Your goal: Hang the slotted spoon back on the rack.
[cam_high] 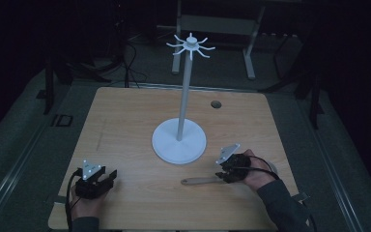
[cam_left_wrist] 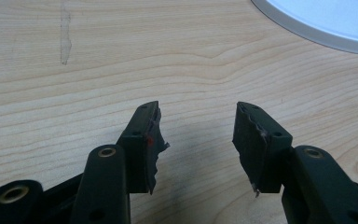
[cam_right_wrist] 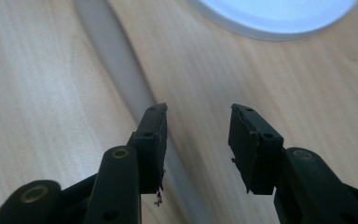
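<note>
Table (cam_high: 125, 125) pale wood-grain, matt; stand (cam_high: 179, 140) smooth white; utensil handle (cam_high: 200, 181) wooden.

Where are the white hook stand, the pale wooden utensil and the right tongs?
White hook stand with round base (cam_high: 179, 140): high view, on the base disc.
Pale wooden utensil (cam_high: 199, 181): high view, on its handle.
Right tongs (cam_right_wrist: 196, 140): right gripper view, midway between the open tips.

High view down over light wooden table (cam_high: 125, 121); both gripper views close, sharing round white stand base (cam_high: 179, 140).
</note>
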`<act>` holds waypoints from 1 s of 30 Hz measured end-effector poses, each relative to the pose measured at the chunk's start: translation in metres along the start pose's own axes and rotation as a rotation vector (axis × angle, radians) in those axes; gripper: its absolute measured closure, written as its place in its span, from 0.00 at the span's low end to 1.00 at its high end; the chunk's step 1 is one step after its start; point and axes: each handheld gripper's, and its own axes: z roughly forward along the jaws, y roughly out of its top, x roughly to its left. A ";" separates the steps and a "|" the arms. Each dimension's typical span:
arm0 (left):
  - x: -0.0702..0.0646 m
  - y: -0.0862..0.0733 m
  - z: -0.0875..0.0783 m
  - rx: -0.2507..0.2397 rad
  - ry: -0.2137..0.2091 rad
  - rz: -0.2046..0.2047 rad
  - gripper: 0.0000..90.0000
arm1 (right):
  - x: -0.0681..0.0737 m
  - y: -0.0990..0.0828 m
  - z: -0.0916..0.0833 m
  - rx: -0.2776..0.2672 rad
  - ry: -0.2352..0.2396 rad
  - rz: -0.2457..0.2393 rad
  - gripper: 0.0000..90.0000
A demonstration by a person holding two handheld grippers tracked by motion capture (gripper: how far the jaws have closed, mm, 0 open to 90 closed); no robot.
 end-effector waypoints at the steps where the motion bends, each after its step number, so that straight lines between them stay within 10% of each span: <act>1: 0.000 0.000 0.000 0.001 0.001 0.001 0.57 | 0.001 0.000 0.002 0.004 0.012 -0.007 0.62; 21: 0.000 0.000 0.000 0.000 -0.001 -0.001 0.57 | 0.007 0.006 0.030 0.092 0.185 -0.122 0.70; 30: 0.000 0.000 0.000 -0.001 0.000 -0.002 0.57 | 0.009 0.005 0.031 0.082 0.116 -0.183 0.78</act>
